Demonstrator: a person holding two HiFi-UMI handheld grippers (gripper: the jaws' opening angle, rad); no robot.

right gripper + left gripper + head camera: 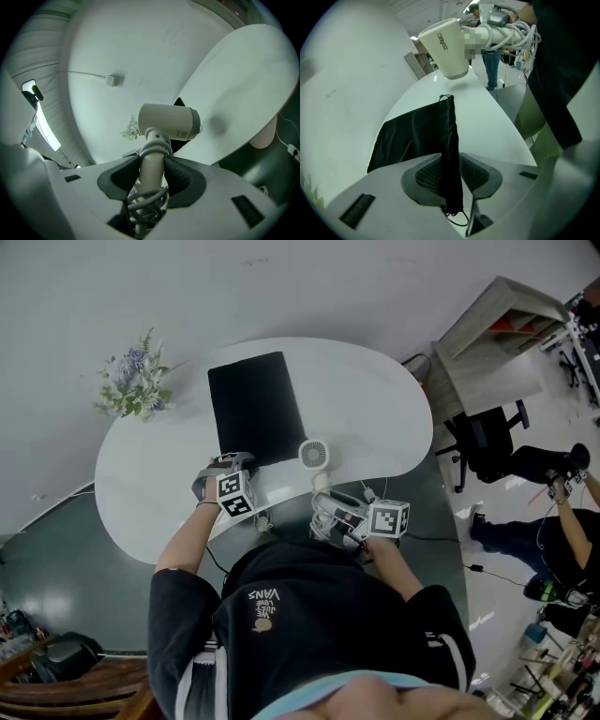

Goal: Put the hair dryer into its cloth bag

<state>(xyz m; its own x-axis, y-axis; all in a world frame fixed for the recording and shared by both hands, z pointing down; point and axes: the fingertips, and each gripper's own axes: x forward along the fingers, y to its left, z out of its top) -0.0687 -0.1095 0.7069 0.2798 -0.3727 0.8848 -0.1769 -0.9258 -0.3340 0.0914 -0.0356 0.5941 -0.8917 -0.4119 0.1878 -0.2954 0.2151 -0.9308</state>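
Fingers [425, 177] of the left gripper [451, 180] are nearly together, pinching the near edge of the black cloth bag [412, 136], which lies on the worktop [487, 126]. The right gripper [152, 180] is clamped on the cord-wrapped handle of the hair dryer [168, 122], held in the air just beside that edge. It looks like the bag-opening step, so next the mouth needs lifting wide and the dryer's head steering in.

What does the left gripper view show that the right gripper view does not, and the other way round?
Only the left: the left hand-held gripper pinching the edge of the bag.
Only the right: the right hand-held gripper clamping the dryer by its handle, with the cord wound around it.
Both: the dryer and the white table.
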